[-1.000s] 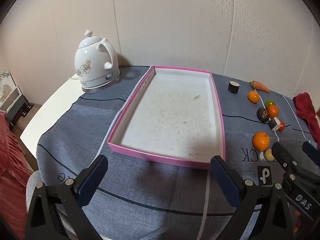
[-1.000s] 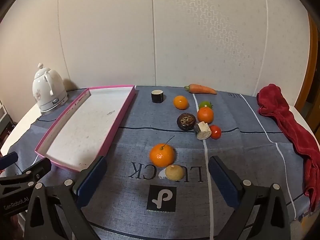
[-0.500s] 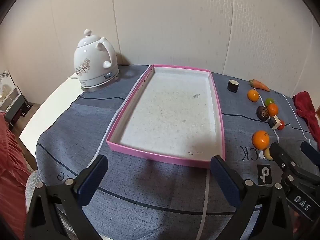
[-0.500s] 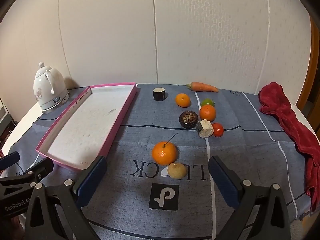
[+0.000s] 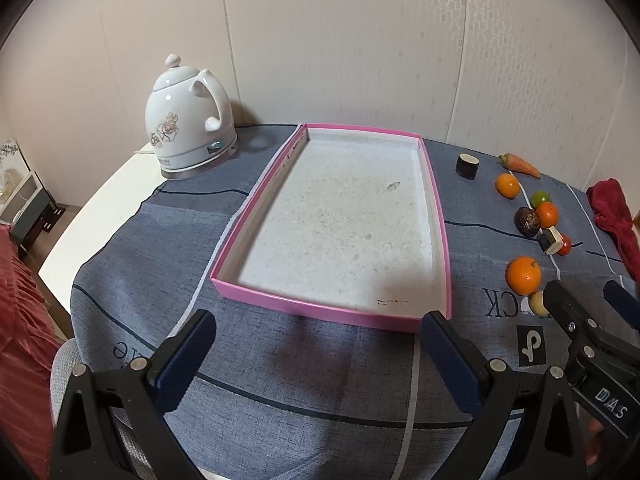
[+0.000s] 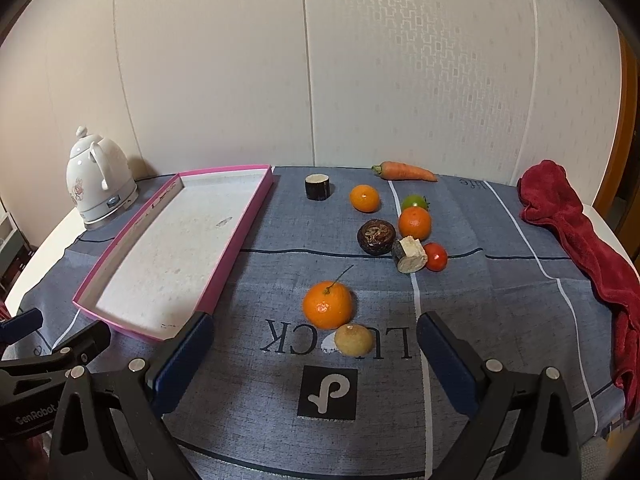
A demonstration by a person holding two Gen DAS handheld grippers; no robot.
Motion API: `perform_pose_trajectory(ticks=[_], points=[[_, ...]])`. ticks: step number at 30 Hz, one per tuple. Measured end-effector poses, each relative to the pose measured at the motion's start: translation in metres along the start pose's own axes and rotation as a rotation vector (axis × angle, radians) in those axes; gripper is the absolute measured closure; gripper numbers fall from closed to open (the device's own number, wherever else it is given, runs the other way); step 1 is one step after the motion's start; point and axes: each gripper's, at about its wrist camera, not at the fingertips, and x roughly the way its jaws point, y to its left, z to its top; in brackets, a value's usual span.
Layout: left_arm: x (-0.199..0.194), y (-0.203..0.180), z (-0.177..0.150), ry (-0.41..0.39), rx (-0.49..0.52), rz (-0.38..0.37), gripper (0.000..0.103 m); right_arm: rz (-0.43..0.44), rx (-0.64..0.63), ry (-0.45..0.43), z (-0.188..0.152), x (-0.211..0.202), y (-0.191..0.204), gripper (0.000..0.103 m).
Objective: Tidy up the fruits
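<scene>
On desk cloth (image 6: 500,320), upside-down print reads "LUCK" w/ a white "P" logo patch (image 6: 328,394). Left tongs (image 5: 318,354) body marked "GenRobot", right tongs (image 6: 314,354) marked "DAS". Both spread wide, holding nothing, low over near desk edge, pointing fwd. Pink tray (image 5: 320,312) just ahead of left tongs. Big orange (image 6: 328,305) touching small tan fruit (image 6: 353,340), both just ahead of right tongs. Other fruit, carrot (image 6: 406,172) further back; kettle (image 5: 188,120) far left.
</scene>
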Motion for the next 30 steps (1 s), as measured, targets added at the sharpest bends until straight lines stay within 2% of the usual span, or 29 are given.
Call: perform_pose_trajectory(ticks=[30], points=[[0.0045,0.0018,-0.0021,0.019,0.001,0.004,0.000,0.001,0.024,0.003,-0.0011,0.0011,-0.0037,0.000]])
